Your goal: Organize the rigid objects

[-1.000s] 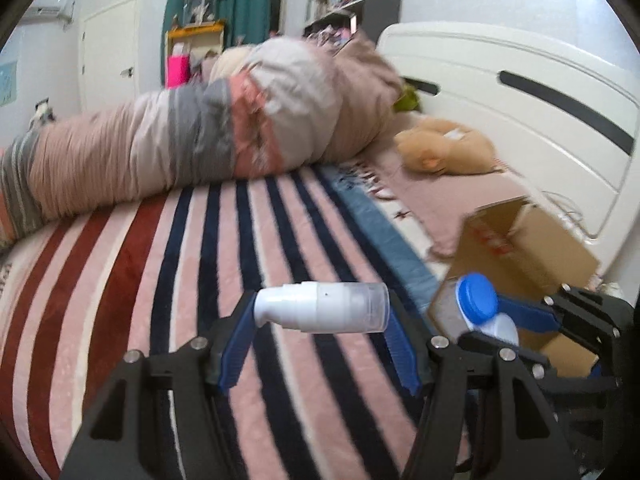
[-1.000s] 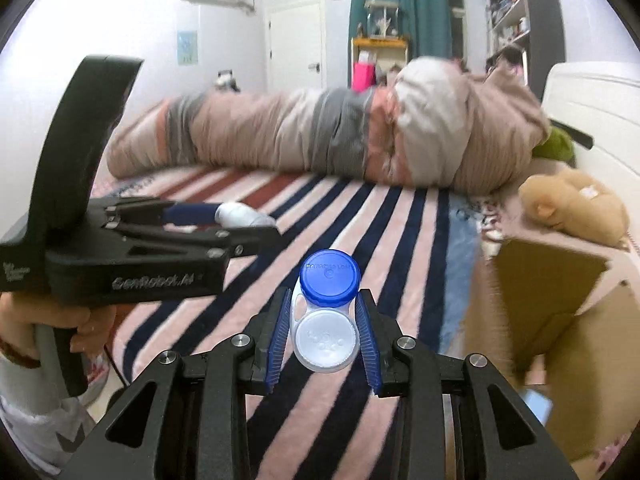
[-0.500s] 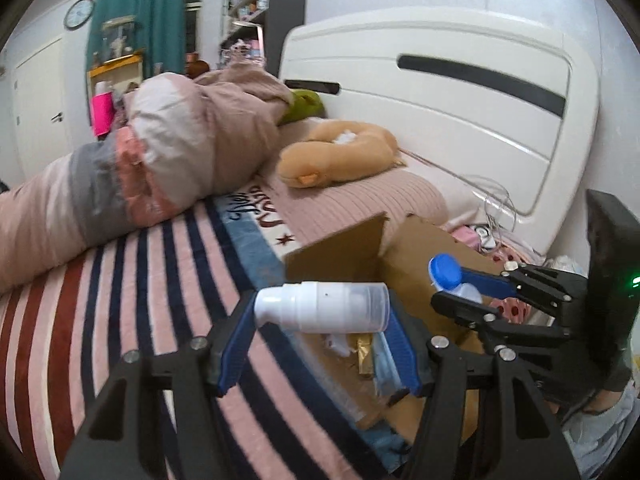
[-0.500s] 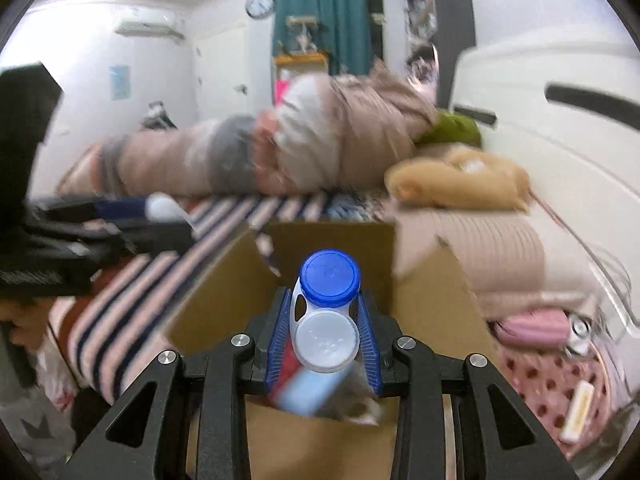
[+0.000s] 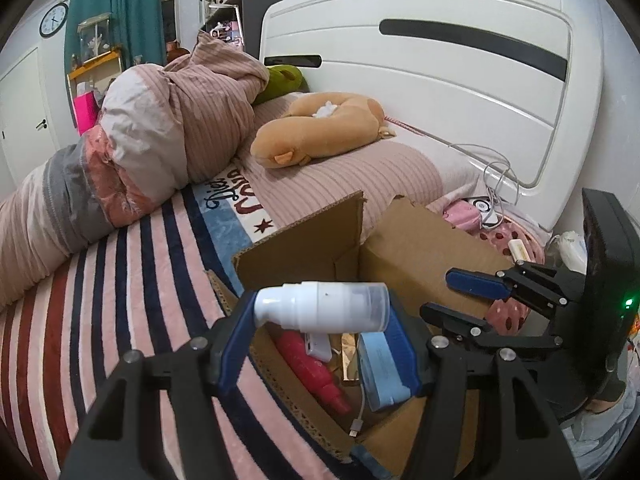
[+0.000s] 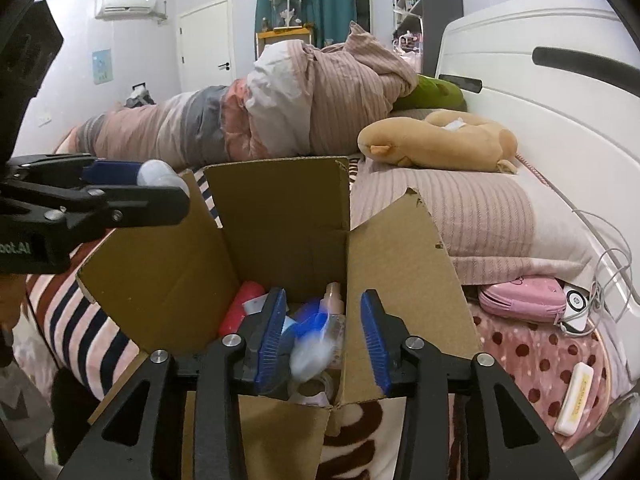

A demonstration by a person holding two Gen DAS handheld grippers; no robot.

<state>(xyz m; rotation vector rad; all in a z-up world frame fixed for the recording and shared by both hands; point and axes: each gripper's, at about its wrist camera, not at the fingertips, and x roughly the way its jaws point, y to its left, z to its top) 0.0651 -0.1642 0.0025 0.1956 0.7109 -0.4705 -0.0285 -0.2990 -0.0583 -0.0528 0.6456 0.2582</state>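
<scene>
An open cardboard box (image 5: 304,236) (image 6: 276,208) sits on the striped bed. My left gripper (image 5: 320,320) is shut on a white pump bottle (image 5: 324,312) held crosswise above the box's left edge; it also shows in the right wrist view (image 6: 156,174). My right gripper (image 6: 322,336) is open over the box, its blue pads apart. A blurred blue-capped white bottle (image 6: 314,344) falls between them into the box. In the left wrist view the right gripper (image 5: 460,300) is open and empty. A red bottle (image 5: 308,364) and a blue box (image 5: 382,372) lie inside.
A rolled quilt (image 5: 132,148) lies across the bed behind the box. A tan plush (image 5: 320,128) rests on the pillow by the white headboard (image 5: 440,72). A pink pouch (image 6: 520,300), charger cables and a small white case (image 6: 576,396) lie right of the box.
Both grippers swung right from the striped blanket to over the box. My right gripper opened and let go of the blue-capped bottle, which is dropping. The left still holds the pump bottle.
</scene>
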